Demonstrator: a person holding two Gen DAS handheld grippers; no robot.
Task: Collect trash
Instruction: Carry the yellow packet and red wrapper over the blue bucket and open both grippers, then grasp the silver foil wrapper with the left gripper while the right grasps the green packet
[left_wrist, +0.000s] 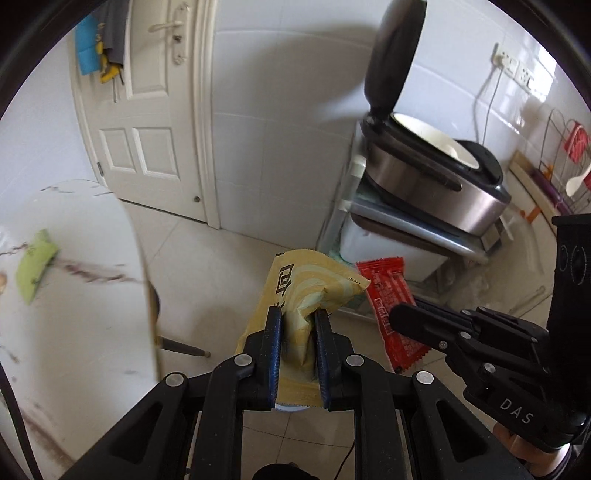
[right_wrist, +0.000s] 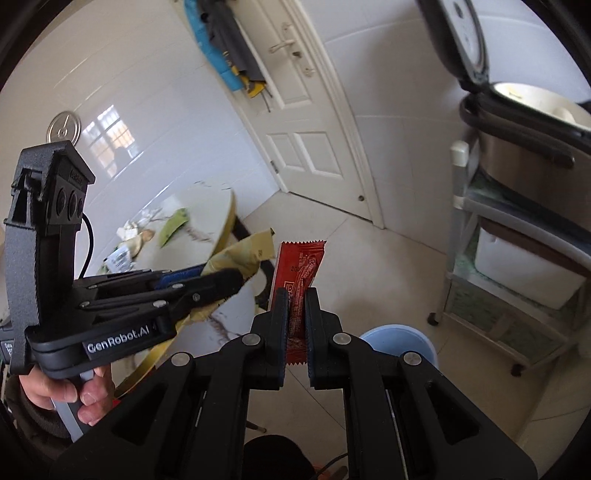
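My left gripper (left_wrist: 298, 314) is clenched on a crumpled yellow wrapper (left_wrist: 306, 291), my right gripper (right_wrist: 297, 293) on a red sachet (right_wrist: 301, 266), both aloft above the floor. Light, thin, slippery film (I judge): pinch mid-body, never the edge.

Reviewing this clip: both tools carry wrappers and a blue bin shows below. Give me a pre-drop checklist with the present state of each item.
1. Left tool grips the yellow wrapper: ok, pads pinch it.
2. Right tool grips the red wrapper: ok, held between the pads.
3. Blue bin in reach: ok, just below the right tool.
4. Red wrapper over the bin mouth: not ok, it hangs left of the rim.
5. Yellow wrapper over the bin: cannot tell, the left view hides the bin.
6. Trash left on the table: not ok, a green wrapper remains.
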